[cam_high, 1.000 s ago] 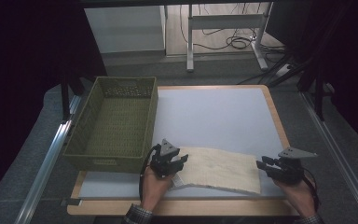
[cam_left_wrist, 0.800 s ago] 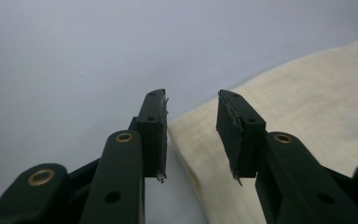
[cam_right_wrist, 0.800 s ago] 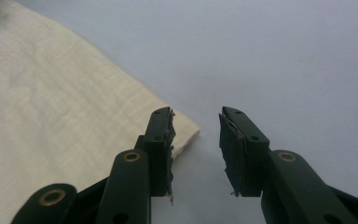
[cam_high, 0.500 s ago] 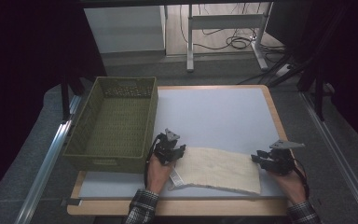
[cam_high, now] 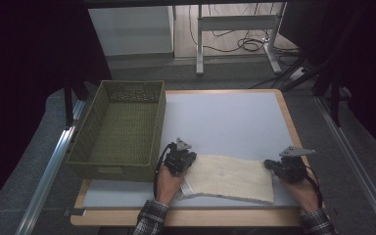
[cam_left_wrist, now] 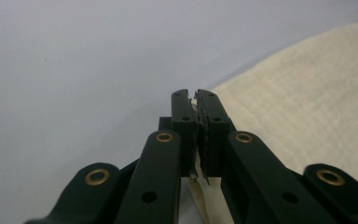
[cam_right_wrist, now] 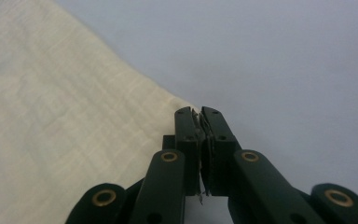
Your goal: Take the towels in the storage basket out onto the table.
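Left gripper (cam_high: pixel 182 157), black two-jaw tongs, hand-held: jaws pressed together on the far left corner of the cream woven rectangular cloth (cam_high: pixel 230 177), fabric pinched between the pads (cam_left_wrist: pixel 205 121). Right gripper (cam_high: pixel 274 166), same make: jaws clenched on the far right corner of the cloth (cam_right_wrist: pixel 51 107). Cloth: spread flat along the near edge of the pale blue, wood-rimmed table (cam_high: pixel 225 117), between both hands. Olive-green woven rectangular basket (cam_high: pixel 120 129): on the table's left side, just beside the left gripper.
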Demonstrator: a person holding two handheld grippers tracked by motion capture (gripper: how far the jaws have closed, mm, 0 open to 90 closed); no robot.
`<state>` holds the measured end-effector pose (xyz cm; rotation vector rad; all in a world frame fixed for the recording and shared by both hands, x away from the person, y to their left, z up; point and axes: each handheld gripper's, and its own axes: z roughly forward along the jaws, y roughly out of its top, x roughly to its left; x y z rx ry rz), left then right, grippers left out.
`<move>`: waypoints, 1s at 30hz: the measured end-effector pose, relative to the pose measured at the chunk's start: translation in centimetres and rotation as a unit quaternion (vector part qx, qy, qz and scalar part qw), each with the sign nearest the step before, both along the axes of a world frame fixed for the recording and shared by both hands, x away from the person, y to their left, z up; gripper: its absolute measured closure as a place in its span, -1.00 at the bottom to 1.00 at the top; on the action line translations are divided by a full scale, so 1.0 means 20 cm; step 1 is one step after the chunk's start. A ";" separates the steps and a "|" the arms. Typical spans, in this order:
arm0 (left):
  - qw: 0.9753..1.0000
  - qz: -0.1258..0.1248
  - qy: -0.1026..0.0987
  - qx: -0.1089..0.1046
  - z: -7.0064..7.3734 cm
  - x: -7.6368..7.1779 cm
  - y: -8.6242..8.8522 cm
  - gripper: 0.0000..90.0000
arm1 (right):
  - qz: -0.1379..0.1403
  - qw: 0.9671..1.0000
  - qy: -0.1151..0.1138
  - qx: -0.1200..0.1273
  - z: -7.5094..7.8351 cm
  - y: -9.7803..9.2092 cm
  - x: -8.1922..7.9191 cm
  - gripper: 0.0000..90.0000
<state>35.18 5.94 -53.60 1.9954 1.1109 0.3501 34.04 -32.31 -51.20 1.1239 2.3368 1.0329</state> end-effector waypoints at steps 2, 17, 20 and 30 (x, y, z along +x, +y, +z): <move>1.000 0.000 -0.006 -0.010 0.01 0.01 0.00 0.93 | -0.006 1.000 -0.006 0.002 0.02 -0.02 0.02 0.92; 0.997 0.057 -0.035 0.039 0.04 0.07 0.00 0.92 | -0.018 1.000 -0.021 0.000 0.07 0.05 0.38 0.90; 0.997 0.062 -0.026 0.034 0.01 0.07 0.01 0.91 | -0.020 1.000 -0.013 -0.002 0.03 0.08 0.40 0.89; 0.998 0.060 -0.023 0.003 0.04 0.07 0.05 0.36 | -0.037 0.999 -0.009 0.017 0.08 -0.02 0.37 0.49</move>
